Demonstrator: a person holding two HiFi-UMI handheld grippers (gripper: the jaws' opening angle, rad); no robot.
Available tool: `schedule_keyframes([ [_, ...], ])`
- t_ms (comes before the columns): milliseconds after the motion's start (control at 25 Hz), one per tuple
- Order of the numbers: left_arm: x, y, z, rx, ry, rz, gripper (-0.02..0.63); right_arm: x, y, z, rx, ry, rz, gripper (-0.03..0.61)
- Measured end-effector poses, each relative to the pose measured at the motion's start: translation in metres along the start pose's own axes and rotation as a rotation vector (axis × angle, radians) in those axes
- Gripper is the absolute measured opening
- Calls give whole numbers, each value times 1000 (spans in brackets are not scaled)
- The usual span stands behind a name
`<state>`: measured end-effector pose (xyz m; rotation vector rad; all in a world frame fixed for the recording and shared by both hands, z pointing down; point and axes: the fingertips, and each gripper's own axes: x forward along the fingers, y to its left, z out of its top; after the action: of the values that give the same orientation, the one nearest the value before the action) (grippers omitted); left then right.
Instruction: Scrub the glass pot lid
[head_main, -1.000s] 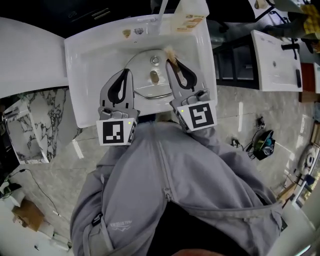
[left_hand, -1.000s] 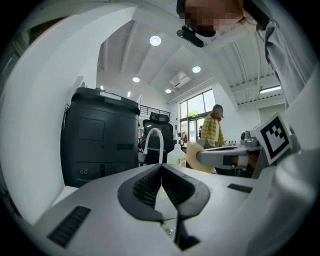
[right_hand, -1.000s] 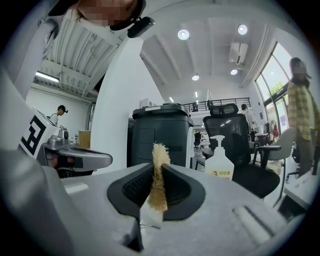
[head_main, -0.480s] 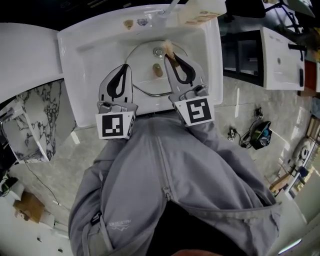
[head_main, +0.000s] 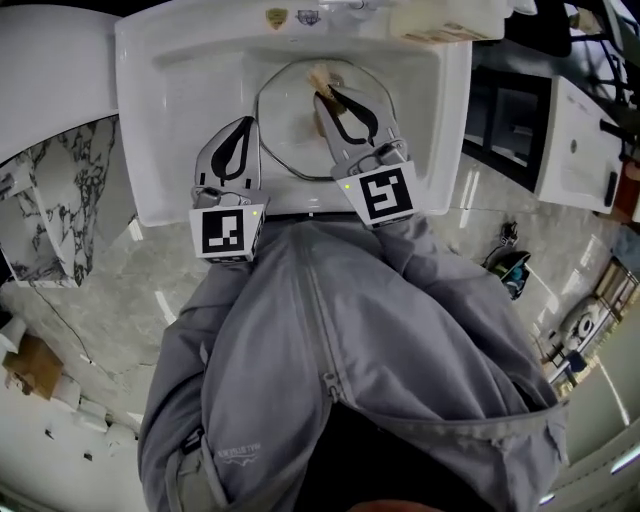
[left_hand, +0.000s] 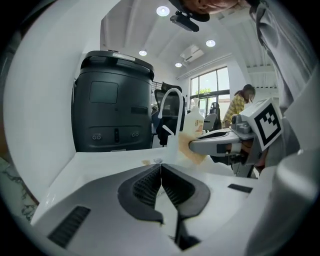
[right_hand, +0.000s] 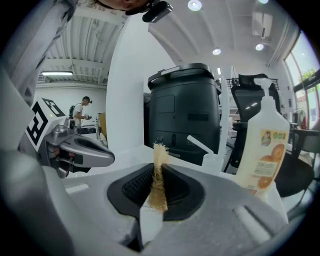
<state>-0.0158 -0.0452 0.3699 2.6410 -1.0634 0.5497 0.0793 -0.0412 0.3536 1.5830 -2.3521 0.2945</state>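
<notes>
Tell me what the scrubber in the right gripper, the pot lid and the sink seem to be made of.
Scrubber: tan, frayed, matte fibres in a flat strip, likely loofah or another plant-fibre pad.
Pot lid: clear glass, since the white beneath shows through; its thin grey rim is probably metal.
Sink: smooth glossy white with soft reflections, probably glazed ceramic.

Counts at the sink

Two grippers, the left gripper (head_main: 243, 122) and the right gripper (head_main: 322, 97), carry two marker cubes (head_main: 228, 232). There are two white sinks (head_main: 150, 120), one glass pot lid (head_main: 290, 135), one scrub pad (right_hand: 160, 152), one soap bottle (right_hand: 262, 145), one faucet (left_hand: 172, 147) and one black bin (left_hand: 112, 102).
</notes>
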Motion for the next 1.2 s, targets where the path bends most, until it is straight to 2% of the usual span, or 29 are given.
schedule_keyframes([
  [200, 8, 6, -20, -14, 25, 33, 6, 30, 10, -33, -68, 105, 112, 41],
  [360, 11, 10, -42, -26, 72, 48, 6, 53, 17, -70, -141, 232, 191, 41],
  [560, 14, 16, -63, -50, 124, 53, 6, 75, 28, -105, -170, 346, 280, 42],
  [1000, 24, 12, -111, -103, 304, 9, 6, 107, 56, -161, -232, 520, 466, 41],
  [1200, 24, 10, -123, -122, 361, -6, 6, 116, 63, -180, -289, 585, 517, 41],
])
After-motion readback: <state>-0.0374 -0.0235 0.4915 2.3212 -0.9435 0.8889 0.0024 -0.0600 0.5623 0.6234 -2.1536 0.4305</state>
